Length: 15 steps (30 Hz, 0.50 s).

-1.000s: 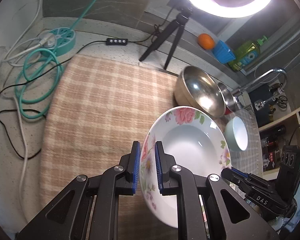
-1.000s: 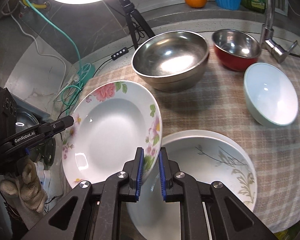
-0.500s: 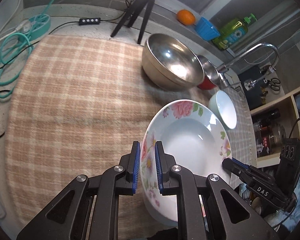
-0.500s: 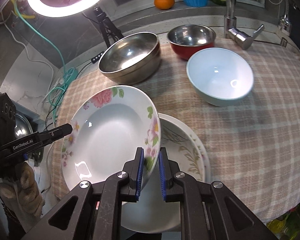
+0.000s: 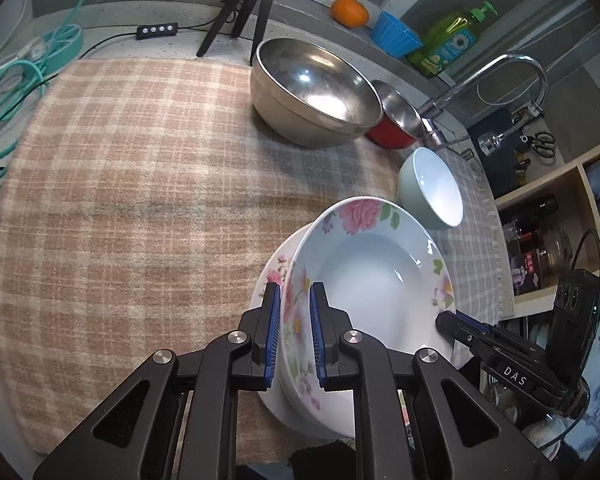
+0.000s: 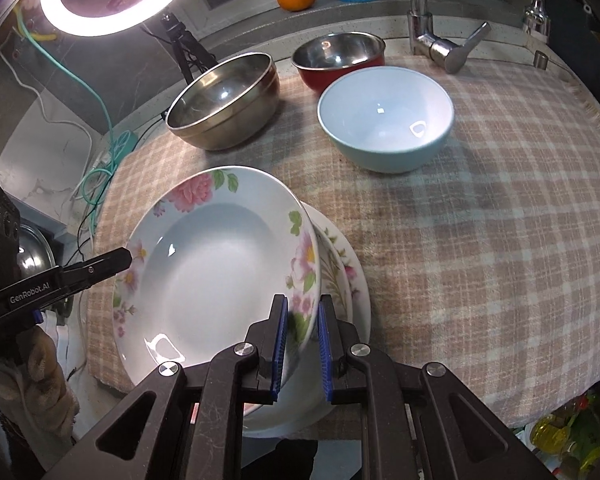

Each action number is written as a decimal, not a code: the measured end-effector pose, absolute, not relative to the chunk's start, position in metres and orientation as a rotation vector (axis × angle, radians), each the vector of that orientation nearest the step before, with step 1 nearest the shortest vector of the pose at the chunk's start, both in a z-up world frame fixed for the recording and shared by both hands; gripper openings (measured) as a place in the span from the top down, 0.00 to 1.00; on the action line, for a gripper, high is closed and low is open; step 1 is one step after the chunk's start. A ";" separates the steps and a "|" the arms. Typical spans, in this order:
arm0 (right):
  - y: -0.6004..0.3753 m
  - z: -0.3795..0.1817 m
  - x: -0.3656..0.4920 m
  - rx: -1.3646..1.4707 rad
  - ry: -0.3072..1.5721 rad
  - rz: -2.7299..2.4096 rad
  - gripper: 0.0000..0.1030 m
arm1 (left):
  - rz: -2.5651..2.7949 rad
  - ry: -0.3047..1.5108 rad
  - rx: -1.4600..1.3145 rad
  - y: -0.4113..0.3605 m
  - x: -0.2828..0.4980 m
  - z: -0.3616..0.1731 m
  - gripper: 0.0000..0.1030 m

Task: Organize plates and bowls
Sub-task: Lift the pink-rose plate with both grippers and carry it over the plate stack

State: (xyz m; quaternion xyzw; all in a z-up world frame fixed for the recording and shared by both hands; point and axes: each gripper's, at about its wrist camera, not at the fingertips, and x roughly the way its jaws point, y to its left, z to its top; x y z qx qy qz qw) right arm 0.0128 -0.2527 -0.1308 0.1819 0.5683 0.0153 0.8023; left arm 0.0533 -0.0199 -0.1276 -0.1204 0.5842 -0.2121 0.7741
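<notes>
Two-handed carry of a glazed floral plate [image 6: 216,276] above a stack of plates [image 6: 348,276] at the near edge of the cloth-covered bench [image 6: 480,220]. The left gripper [image 5: 294,332] straddles the plate's left rim; its blue-padded fingers [image 5: 271,332] sit either side of the rim with a slight gap showing, so a firm pinch cannot be confirmed. The right gripper [image 6: 302,344] straddles the opposite rim in the same way, again with some daylight beside the pads. The plate is tilted, its near edge low over the stack, its far edge raised.

Handling: the plate is judged rigid, fairly heavy for its size, brittle and slick under the glaze. The broad flat rim is the sensible place to hold, at two opposed points as here. Lowering it askew risks chipping against the plate beneath. A steel bowl [image 6: 224,100], a red bowl [image 6: 336,60] and a pale blue bowl [image 6: 384,120] stand well apart behind.
</notes>
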 end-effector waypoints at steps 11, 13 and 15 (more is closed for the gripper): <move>-0.257 -0.139 0.002 0.376 1.237 0.017 0.87 | -0.460 1.292 -0.250 -0.029 0.043 -0.136 0.88; -0.258 -0.140 0.000 0.373 1.236 0.016 0.87 | -0.460 1.297 -0.249 -0.029 0.041 -0.137 0.88; -0.257 -0.139 -0.001 0.364 1.234 0.013 0.87 | -0.458 1.300 -0.246 -0.030 0.040 -0.138 0.88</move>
